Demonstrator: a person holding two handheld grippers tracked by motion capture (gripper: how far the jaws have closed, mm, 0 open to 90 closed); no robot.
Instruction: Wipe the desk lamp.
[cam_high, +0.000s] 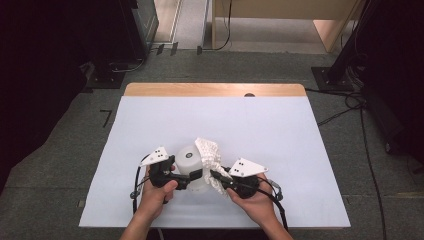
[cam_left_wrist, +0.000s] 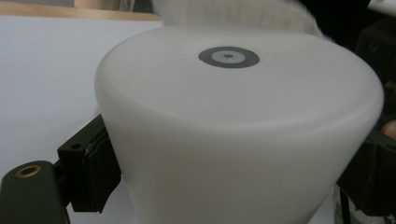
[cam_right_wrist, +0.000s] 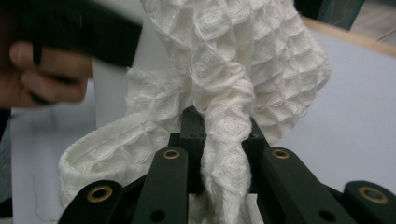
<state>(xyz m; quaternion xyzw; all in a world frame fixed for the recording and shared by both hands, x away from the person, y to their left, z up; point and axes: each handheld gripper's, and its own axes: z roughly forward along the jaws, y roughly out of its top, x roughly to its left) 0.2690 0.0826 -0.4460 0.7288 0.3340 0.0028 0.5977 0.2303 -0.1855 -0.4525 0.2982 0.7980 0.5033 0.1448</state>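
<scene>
A frosted white cup (cam_high: 191, 159) with a grey ring mark on its top face (cam_left_wrist: 229, 57) stands near the table's front middle. My left gripper (cam_high: 192, 176) is shut on it, its black pads (cam_left_wrist: 95, 170) pressed to the cup's sides. A white waffle-weave cloth (cam_high: 211, 154) drapes against the cup's right side. My right gripper (cam_high: 216, 175) is shut on a bunched fold of that cloth (cam_right_wrist: 233, 70), which rises between the jaws (cam_right_wrist: 224, 140) and hangs in a loop to their left.
A white sheet (cam_high: 280, 135) covers the table, whose wooden far edge (cam_high: 215, 90) shows behind it. Beyond it are a grey floor with cables (cam_high: 350, 105) and dark stands. The hand on the left gripper (cam_right_wrist: 46, 70) shows blurred in the right gripper view.
</scene>
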